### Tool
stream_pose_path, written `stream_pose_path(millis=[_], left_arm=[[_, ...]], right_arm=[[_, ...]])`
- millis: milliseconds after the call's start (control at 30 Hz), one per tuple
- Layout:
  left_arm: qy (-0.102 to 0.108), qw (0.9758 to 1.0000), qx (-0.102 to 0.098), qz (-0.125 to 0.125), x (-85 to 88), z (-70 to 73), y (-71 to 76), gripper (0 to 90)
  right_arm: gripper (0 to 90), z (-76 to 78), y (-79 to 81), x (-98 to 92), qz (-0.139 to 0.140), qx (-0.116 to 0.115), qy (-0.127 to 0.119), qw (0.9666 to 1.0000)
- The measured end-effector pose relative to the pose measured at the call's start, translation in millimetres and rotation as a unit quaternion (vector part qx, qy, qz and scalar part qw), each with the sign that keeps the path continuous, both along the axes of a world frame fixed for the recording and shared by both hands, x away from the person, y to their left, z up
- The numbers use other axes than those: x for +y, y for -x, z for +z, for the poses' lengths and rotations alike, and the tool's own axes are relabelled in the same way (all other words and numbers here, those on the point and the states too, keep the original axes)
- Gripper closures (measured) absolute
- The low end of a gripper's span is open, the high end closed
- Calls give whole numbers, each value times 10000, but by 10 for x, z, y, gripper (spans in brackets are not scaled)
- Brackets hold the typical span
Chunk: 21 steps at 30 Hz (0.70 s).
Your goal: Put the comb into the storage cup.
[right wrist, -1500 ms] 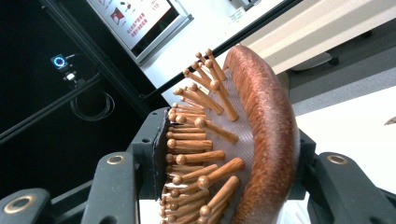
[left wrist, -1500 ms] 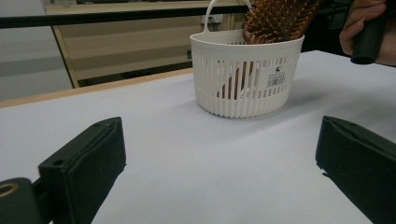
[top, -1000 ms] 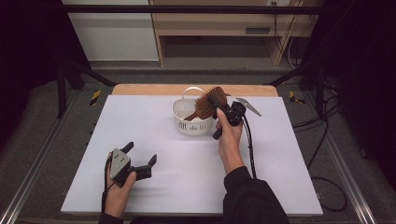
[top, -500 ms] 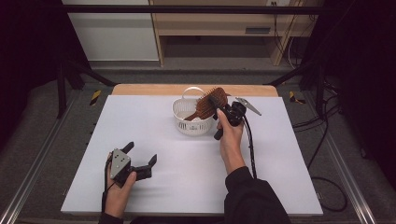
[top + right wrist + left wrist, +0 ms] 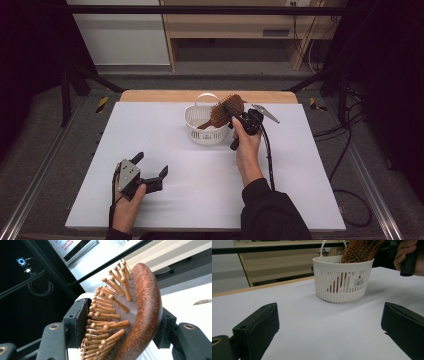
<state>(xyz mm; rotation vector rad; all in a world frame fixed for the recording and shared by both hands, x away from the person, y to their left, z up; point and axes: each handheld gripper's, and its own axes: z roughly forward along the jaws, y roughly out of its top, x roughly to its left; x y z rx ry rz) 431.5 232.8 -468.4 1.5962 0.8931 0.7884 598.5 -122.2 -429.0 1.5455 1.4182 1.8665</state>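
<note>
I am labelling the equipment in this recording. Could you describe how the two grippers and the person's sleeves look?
Both grippers are black with two padded jaws. The left gripper carries a grey three-cornered plate on top; brass-coloured rivets mark the jaw arms. A black cable trails from the right gripper, which also bears a grey plate. The person wears a dark sleeve on the right arm.

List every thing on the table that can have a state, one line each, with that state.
hairbrush: handle down in the basket, head sticking out above the rim, tilted, between the right gripper's jaws.
basket: upright on the table, handle raised, holding the brush.
right gripper: jaws either side of the brush head, just been opening; left pad barely at the bristle tips.
left gripper: jaws open, nothing between them, low over the table.
</note>
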Motion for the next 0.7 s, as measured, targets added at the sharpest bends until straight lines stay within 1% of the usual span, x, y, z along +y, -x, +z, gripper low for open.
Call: stream_pose_path(millis=[300, 500, 567, 700], left_arm=[[2, 10000, 3, -6, -2, -1, -1, 16], [-2, 10000, 3, -14, -4, -2, -1, 16], [-3, 10000, 5, -15, -4, -2, -1, 16], [-5, 10000, 8, -19, -8, -3, -1, 15]], right_arm=[[375, -1, -8, -7, -16, 18, 40, 10000], [337, -19, -12, -21, -29, 89, 154, 9998], [337, -22, -13, -29, -11, 102, 132, 9999], [334, -20, -15, -28, -8, 93, 182, 9998]])
